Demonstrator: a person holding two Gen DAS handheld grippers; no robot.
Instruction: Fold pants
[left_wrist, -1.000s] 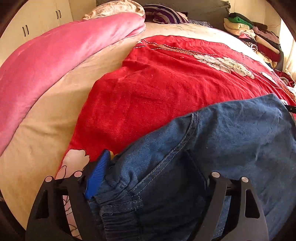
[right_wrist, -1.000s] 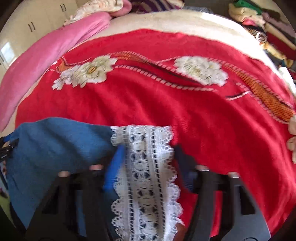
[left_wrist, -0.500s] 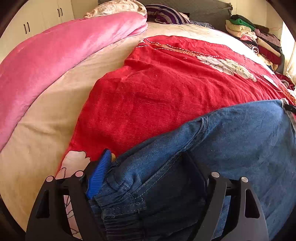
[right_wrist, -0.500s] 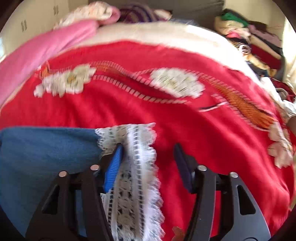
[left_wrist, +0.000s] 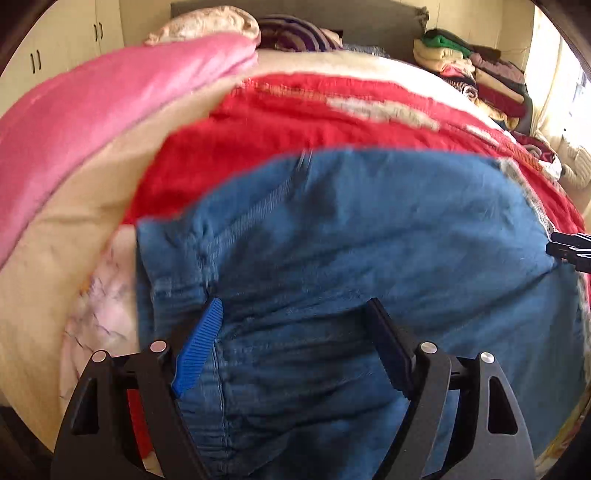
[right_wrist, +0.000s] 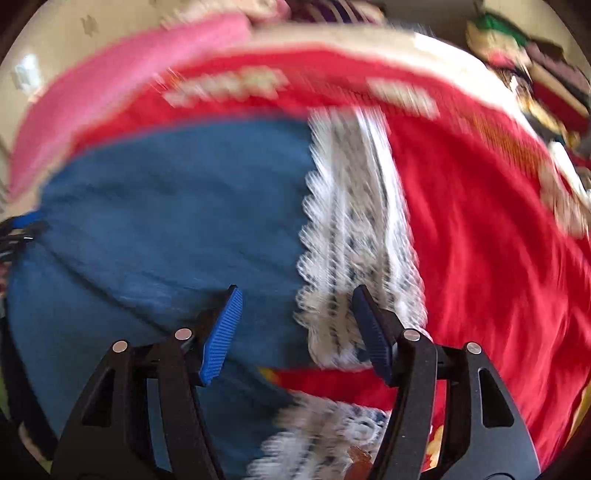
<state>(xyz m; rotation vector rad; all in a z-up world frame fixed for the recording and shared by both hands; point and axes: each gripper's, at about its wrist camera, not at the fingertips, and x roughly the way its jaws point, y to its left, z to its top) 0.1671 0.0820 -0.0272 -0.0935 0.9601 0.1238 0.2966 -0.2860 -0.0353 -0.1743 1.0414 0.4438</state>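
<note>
Blue denim pants (left_wrist: 369, 236) lie folded on a red flowered blanket (left_wrist: 266, 129). Their white lace hem (right_wrist: 351, 221) shows in the right wrist view. My left gripper (left_wrist: 294, 301) hangs over the elastic waistband end, jaws wide, and its pads do not press the cloth. My right gripper (right_wrist: 296, 290) hovers over the hem end with its jaws opening; the lace lies under the gap, loose. The right gripper's tip (left_wrist: 569, 251) pokes in at the left view's right edge. The left gripper's tip (right_wrist: 22, 229) shows at the right view's left edge.
The blanket covers a beige bed (left_wrist: 66, 236). A pink quilt (left_wrist: 92, 110) runs along its left side, with pillows (left_wrist: 207, 22) at the head. A stack of folded clothes (left_wrist: 472, 74) stands at the far right. White cupboards (left_wrist: 66, 40) line the left wall.
My right gripper's jaws opened and let go of the lace hem. Both grippers drew back toward the near side, so more of the pants now lies in front of them.
</note>
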